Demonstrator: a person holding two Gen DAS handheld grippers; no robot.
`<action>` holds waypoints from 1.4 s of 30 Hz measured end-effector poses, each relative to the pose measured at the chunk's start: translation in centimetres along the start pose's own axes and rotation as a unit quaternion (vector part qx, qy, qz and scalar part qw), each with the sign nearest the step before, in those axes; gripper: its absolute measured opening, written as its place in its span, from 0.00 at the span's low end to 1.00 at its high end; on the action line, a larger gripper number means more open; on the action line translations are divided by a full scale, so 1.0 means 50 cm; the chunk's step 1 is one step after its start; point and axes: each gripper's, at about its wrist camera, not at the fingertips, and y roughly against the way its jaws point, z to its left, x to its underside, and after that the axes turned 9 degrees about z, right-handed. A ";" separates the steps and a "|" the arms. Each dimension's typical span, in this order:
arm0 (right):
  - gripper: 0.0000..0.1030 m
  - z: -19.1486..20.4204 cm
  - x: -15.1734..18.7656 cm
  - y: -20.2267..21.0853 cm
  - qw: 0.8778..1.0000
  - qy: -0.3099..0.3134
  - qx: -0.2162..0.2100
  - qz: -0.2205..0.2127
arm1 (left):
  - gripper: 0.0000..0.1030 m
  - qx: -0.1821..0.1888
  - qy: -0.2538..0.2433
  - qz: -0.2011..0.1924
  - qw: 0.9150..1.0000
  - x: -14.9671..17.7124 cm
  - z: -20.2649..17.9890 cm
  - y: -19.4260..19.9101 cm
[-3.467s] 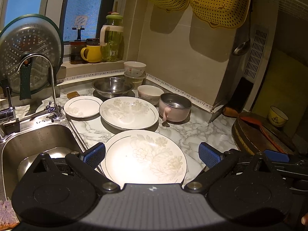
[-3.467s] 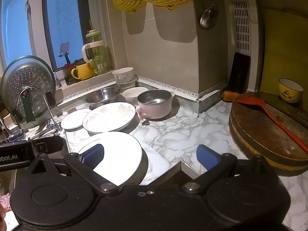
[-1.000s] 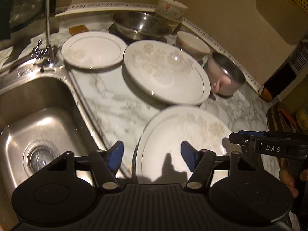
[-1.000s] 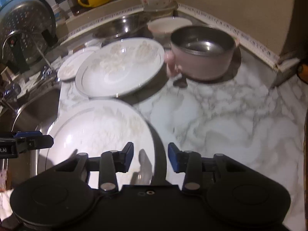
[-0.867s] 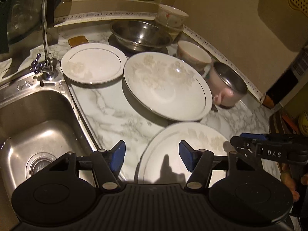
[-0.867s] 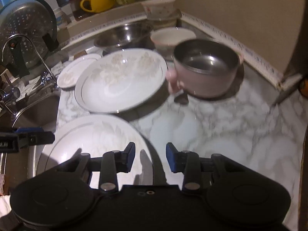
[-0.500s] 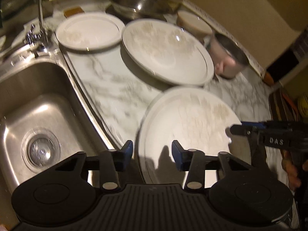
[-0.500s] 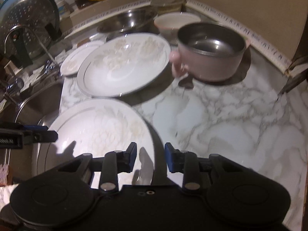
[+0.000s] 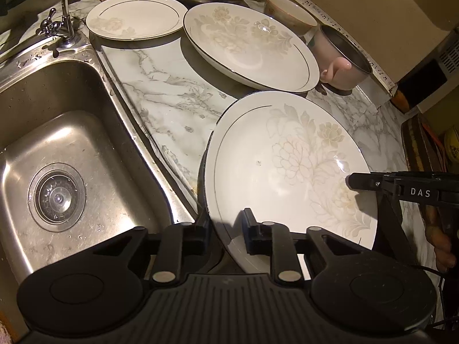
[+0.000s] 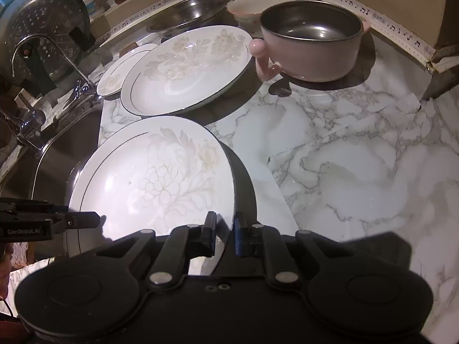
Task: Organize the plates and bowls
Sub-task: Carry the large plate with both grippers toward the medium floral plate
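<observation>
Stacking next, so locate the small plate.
In the left wrist view, the small plate sits far left on the counter, between the faucet and the middle floral plate.

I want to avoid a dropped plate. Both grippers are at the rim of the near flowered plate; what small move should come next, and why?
Probably lift it slightly and evenly. The left gripper is shut on the near plate at one side; the right gripper is closing on the opposite rim. The second large plate lies just behind.

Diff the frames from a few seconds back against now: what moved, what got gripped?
Both grippers dropped to the near floral plate and closed on its rim: left gripper on the sink-side edge, right gripper on the opposite edge, its jaws closing. Far floral plate, small plate, pink pot and bowls unmoved.
</observation>
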 end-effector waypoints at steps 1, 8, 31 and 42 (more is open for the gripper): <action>0.13 0.000 0.000 -0.001 1.000 0.001 0.000 0.000 | 0.18 0.001 0.001 0.000 1.000 0.001 0.001 0.000; 0.14 -0.001 -0.001 -0.006 1.000 0.008 -0.005 0.001 | 0.16 0.006 0.009 -0.002 1.000 0.001 0.004 0.001; 0.13 0.040 -0.009 0.046 0.997 0.065 0.021 -0.045 | 0.16 0.001 0.023 -0.051 0.998 0.003 -0.005 0.050; 0.13 0.059 -0.005 0.087 0.995 0.069 0.023 -0.064 | 0.16 -0.002 0.015 -0.074 0.997 0.002 -0.014 0.092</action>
